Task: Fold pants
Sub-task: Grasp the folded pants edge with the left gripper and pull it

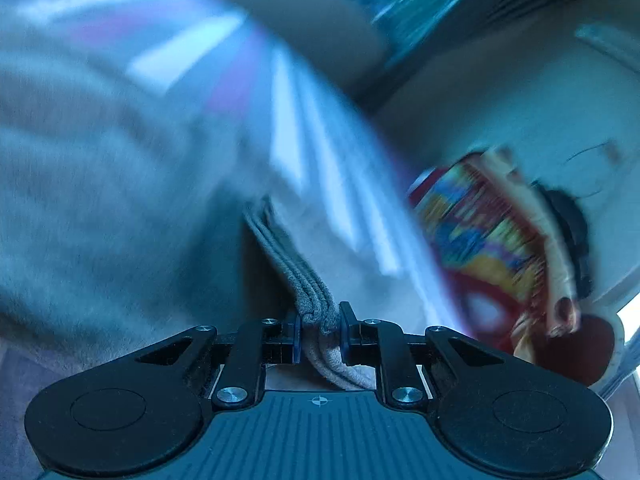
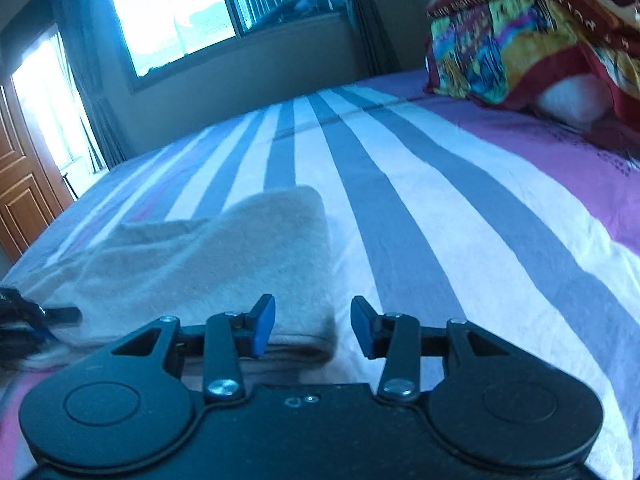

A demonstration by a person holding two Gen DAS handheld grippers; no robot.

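Note:
The light grey pants [image 2: 224, 256] lie folded on the striped bed sheet [image 2: 400, 184]. In the blurred left wrist view they fill the left side as a grey mass [image 1: 100, 200]. My left gripper [image 1: 320, 332] is shut on several stacked layers of their ribbed edge [image 1: 296, 272]. My right gripper [image 2: 312, 328] is open at the pants' near right corner; the cloth's edge lies low between the blue pads without touching them. At the left edge of the right wrist view a black finger [image 2: 60, 314] of the left gripper reaches the pants' near edge.
A pile of colourful bedding [image 2: 512, 36] sits at the far right of the bed, also blurred in the left wrist view [image 1: 480, 232]. A window with curtains [image 2: 172, 20] and a wooden door [image 2: 24, 184] stand beyond the bed. Striped sheet stretches ahead of the pants.

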